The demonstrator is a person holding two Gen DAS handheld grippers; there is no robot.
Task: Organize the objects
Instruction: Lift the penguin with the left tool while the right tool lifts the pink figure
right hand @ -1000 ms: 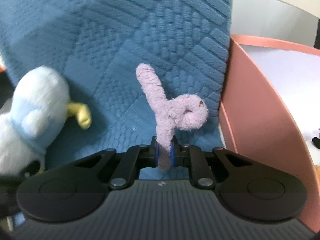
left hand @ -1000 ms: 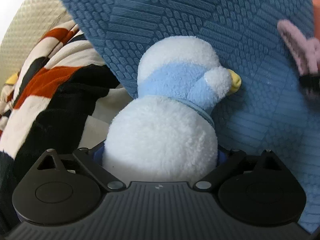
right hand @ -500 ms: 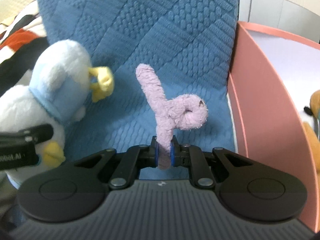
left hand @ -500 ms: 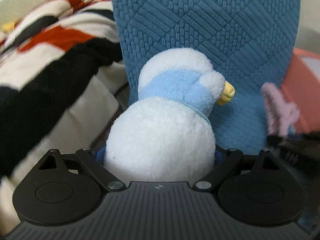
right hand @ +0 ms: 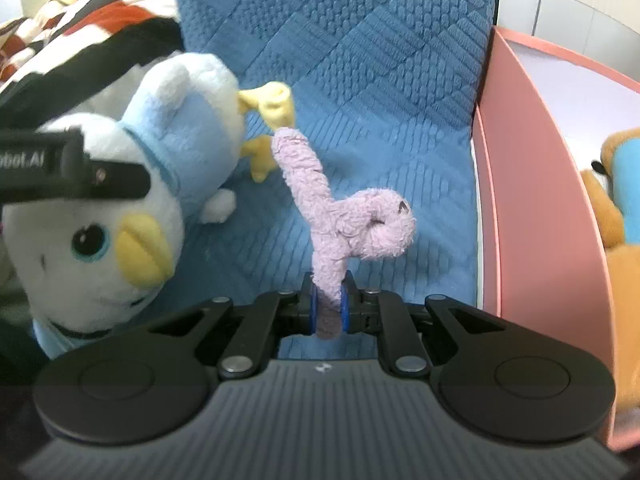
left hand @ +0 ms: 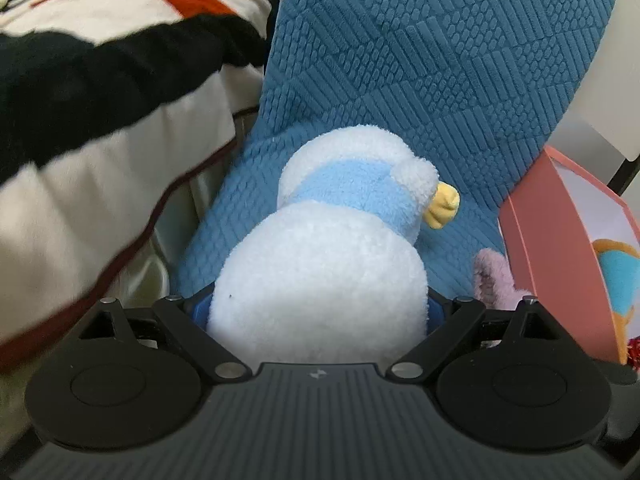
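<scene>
My left tongs point(left hand: 318, 312) grasp the penguin point(left hand: 320, 276); only my right view shows its face point(right hand: 100, 240), while my right tongs point(right hand: 329, 312) pinch the pink toy point(right hand: 344, 224).

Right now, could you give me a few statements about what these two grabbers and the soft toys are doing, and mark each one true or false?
1. The left gripper is clamped on the white and blue duck plush. True.
2. The right gripper is open and holds nothing. False: it pinches the small purple plush.
3. A blue textured cushion stands behind both toys. True.
4. The pink box holds nothing. False: an orange and blue plush lies inside.
5. The duck's beak is red. False: it is yellow.
</scene>
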